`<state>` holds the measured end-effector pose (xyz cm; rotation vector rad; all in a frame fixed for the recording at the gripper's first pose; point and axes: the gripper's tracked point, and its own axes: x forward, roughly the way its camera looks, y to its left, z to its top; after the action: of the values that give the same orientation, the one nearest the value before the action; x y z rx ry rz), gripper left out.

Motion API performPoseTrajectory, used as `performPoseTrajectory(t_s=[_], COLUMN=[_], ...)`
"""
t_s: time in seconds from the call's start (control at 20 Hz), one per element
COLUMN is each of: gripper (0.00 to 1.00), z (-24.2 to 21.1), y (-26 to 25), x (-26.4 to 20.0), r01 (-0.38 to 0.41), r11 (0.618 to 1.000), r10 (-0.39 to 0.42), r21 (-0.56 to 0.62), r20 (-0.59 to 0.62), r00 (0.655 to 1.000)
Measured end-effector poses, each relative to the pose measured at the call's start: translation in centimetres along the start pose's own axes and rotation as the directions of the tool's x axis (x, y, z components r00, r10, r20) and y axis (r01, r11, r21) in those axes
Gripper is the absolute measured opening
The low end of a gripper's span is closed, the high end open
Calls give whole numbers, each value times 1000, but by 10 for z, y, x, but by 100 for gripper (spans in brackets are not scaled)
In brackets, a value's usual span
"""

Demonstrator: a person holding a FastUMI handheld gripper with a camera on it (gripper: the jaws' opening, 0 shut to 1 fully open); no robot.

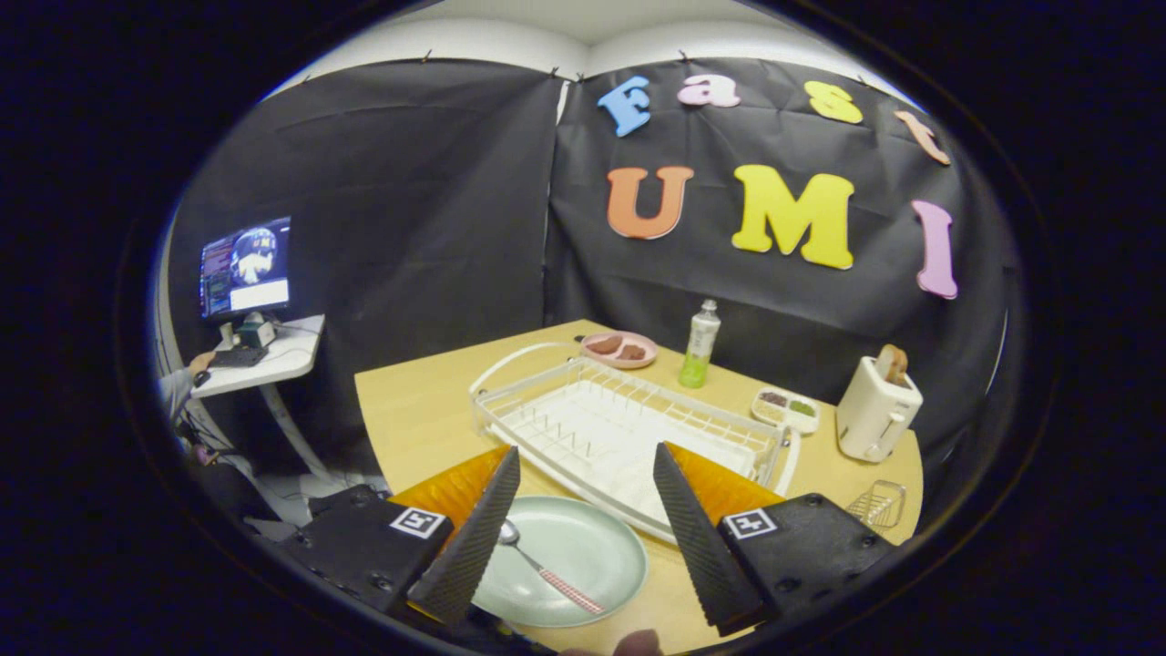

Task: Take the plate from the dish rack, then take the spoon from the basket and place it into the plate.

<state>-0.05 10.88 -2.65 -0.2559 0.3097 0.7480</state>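
Note:
A pale green plate (583,554) lies flat on the wooden table, between my two fingers and just in front of the dish rack. In the plate rests a spoon (549,569) with a metal bowl and a pink patterned handle, its bowl close to my left finger. The white wire dish rack (629,424) stands beyond the plate with nothing in its slots. A small wire basket (879,504) sits to the right, past my right finger. My gripper (588,610) hovers above the plate, open, with nothing held between its fingers.
A white toaster (876,410) with bread in it stands at the table's right. A green bottle (700,346), a pink dish of food (621,348) and a small two-part tray (786,407) lie behind the rack. A side desk with a monitor (246,267) is at the left.

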Motion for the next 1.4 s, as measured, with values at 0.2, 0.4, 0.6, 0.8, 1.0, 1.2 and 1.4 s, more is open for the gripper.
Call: performPoseTrajectory(t_s=[0.2, 0.4, 0.6, 0.8, 1.0, 1.2, 1.4], gripper=[100, 100, 100, 100, 100, 100, 100], z=[22, 32, 28, 22, 21, 20, 24], y=[-3, -14, -3, 11, 19, 27, 35], x=[-31, -67, -101, -123, -139, -150, -145], r01=[107, 273, 383, 420, 443, 480, 527], r11=[989, 951, 915, 888, 848, 816, 798], r10=[-119, -297, -402, -453, -508, -560, -597], r21=[104, 144, 130, 189, 290, 322, 293], r20=[115, 184, 193, 198, 208, 235, 262], r00=[986, 937, 895, 869, 836, 794, 758])
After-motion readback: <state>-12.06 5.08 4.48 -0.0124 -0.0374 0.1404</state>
